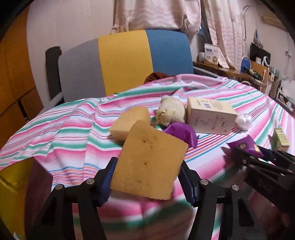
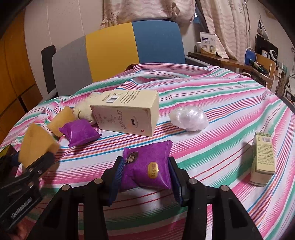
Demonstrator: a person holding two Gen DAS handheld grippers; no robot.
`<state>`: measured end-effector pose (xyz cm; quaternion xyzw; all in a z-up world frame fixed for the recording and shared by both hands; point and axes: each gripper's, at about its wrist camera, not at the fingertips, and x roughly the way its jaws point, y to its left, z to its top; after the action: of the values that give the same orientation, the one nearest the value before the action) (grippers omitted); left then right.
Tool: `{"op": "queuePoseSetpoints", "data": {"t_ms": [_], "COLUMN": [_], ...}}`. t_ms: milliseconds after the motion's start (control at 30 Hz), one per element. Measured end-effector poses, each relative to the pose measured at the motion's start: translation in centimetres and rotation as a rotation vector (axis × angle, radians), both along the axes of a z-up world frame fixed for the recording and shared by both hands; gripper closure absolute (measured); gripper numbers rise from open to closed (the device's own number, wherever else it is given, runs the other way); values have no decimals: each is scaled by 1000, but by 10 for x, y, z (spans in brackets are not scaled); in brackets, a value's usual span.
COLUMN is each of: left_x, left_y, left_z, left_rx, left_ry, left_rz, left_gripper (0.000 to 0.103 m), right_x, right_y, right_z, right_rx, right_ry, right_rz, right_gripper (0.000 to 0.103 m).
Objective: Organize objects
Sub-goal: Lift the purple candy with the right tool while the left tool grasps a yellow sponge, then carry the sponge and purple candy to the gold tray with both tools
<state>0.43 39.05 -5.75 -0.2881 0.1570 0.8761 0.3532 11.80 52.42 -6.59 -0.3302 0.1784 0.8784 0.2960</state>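
Left gripper (image 1: 147, 177) clamped on a yellow sponge (image 1: 149, 162), blue pads pressing both its side edges; sponge tilted, lifted clear of the striped cloth (image 1: 73, 129). Right gripper (image 2: 145, 177) clamped on a purple packet (image 2: 147, 168), pads tight on its left and right edges, the packet's gold label facing up. From the right wrist view the left gripper sits at the far left with the sponge sticking up out of it.

Next out on the cloth: a second sponge (image 1: 129, 121) lying flat, just behind the held one. A second purple packet (image 2: 79, 133) lies just beside it, to its right. Behind these, a cream stuffed toy (image 1: 171, 112), touching the long cream box (image 2: 127, 114), which lies on its side with the barcode up. Right of the box, apart from it, a crumpled clear plastic ball (image 2: 189, 118). At the right edge a small green-topped box (image 2: 263, 155), well apart from the rest.

Farther back, a chair (image 2: 110, 53) with grey, yellow and blue backrest panels against the cloth's far edge. Curtains (image 1: 156, 13) and a cluttered desk (image 1: 230, 70) behind.
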Motion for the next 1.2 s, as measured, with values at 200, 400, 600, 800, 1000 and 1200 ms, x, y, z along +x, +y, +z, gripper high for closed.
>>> {"op": "queuePoseSetpoints", "data": {"t_ms": [200, 400, 600, 800, 1000, 1200], "left_x": [16, 23, 34, 43, 34, 22], "left_y": [-32, -58, -80, -115, -170, -223], "left_z": [3, 1, 8, 27, 48, 54], "left_rx": [59, 88, 108, 142, 181, 211], "left_ry": [-15, -66, -92, -97, -117, -142], "left_rz": [43, 87, 101, 93, 169, 273], "left_gripper": [39, 39, 39, 39, 39, 39], "right_x": [4, 2, 4, 5, 1, -5], "right_y": [-8, -28, -36, -43, -58, -69], "right_z": [9, 18, 19, 21, 23, 22], "right_rx": [55, 126, 139, 160, 224, 250], "right_ry": [28, 35, 32, 39, 18, -12], "right_rz": [11, 65, 82, 100, 147, 193], "right_gripper": [55, 55, 55, 55, 55, 55]}}
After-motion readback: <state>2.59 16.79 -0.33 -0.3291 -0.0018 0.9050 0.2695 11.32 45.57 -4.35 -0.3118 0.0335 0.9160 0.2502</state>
